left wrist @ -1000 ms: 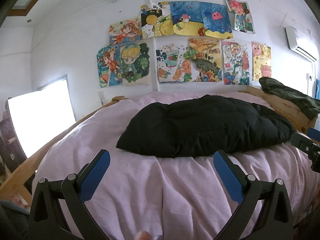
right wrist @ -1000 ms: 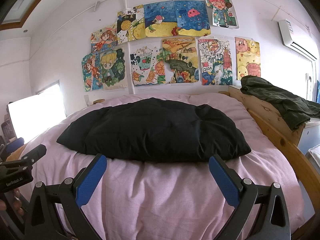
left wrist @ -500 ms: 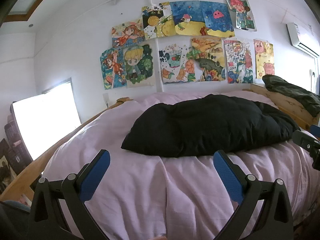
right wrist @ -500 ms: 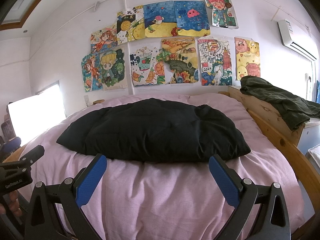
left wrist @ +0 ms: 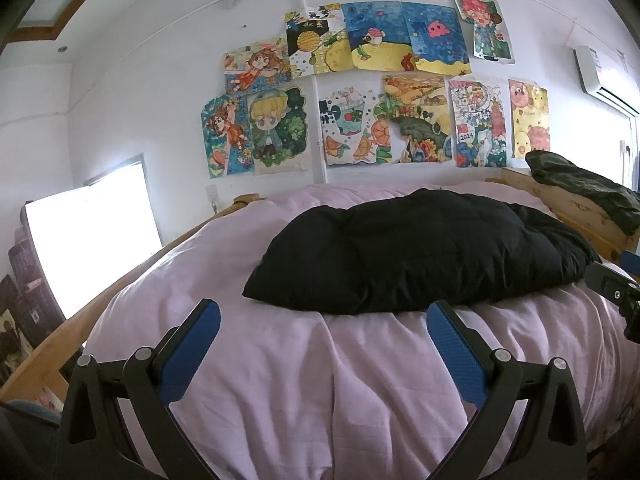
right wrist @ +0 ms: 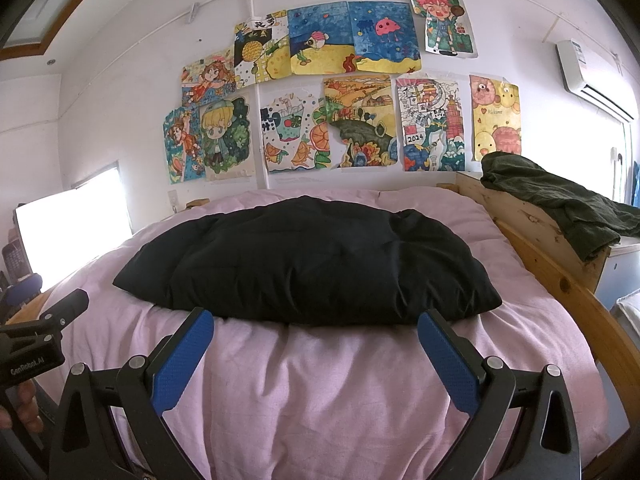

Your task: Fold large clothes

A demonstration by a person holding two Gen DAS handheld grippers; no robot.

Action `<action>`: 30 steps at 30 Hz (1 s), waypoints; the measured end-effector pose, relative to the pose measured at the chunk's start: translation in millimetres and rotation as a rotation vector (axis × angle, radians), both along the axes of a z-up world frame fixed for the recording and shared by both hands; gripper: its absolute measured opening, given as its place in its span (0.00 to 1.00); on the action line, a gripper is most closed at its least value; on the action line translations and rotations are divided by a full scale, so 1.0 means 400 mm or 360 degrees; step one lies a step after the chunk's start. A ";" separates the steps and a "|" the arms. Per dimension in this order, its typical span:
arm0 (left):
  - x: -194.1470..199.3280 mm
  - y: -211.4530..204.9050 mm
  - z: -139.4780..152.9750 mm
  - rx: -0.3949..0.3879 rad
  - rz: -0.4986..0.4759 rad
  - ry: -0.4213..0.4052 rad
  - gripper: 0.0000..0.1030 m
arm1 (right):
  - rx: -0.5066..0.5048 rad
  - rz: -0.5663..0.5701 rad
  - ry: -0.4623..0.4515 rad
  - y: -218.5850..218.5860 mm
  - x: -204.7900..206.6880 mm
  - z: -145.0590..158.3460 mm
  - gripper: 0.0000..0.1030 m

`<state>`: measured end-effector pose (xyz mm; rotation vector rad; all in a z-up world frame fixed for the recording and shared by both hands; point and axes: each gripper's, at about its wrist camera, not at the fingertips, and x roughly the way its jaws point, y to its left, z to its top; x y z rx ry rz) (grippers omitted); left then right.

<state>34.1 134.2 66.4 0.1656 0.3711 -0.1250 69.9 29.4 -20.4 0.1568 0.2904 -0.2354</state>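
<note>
Both claws – left gripper (left wrist: 323,334) and right gripper (right wrist: 315,336) – gape wide, holding nothing, short of the puffy black garment (right wrist: 304,260) on the pink bedding (right wrist: 340,392) – could be freshly folded or waiting, can't tell.

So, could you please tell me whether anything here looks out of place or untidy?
A dark green garment is slung in a crumpled heap over the wooden bed frame on the right, hanging off its edge. The black padded garment lies bunched rather than flat on the pink bedding.
</note>
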 end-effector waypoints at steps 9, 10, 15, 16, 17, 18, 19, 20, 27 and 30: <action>0.000 0.001 -0.001 0.0002 -0.0005 -0.0001 0.99 | 0.0001 0.0000 0.0002 0.001 0.000 0.000 1.00; 0.003 0.006 -0.001 0.0002 -0.0005 -0.0001 0.99 | 0.0001 0.0000 0.0001 0.001 0.000 0.000 1.00; 0.005 0.007 -0.004 0.0009 -0.0008 0.0004 0.99 | 0.0001 -0.0004 0.0002 0.004 0.001 0.000 1.00; 0.004 0.008 -0.006 0.0010 -0.0014 0.0004 0.99 | 0.0002 -0.0003 0.0001 0.003 0.001 0.001 1.00; 0.004 0.009 -0.006 0.0009 -0.0015 0.0004 0.99 | 0.0002 -0.0003 0.0000 0.003 0.000 0.001 1.00; 0.004 0.007 -0.006 0.0011 -0.0012 0.0003 0.99 | 0.0000 -0.0003 0.0001 0.004 0.001 0.000 1.00; 0.005 0.011 -0.006 0.0011 -0.0012 0.0004 0.99 | 0.0000 -0.0003 0.0000 0.003 0.001 0.000 1.00; 0.004 0.007 -0.007 0.0011 -0.0013 0.0005 0.99 | 0.0001 -0.0003 0.0001 0.003 0.001 0.000 1.00; 0.005 0.010 -0.006 0.0011 -0.0015 0.0006 0.99 | 0.0000 -0.0002 0.0002 0.002 0.001 0.000 1.00; 0.003 0.006 -0.006 0.0015 -0.0012 0.0003 0.99 | 0.0002 -0.0003 0.0001 0.004 0.002 0.000 1.00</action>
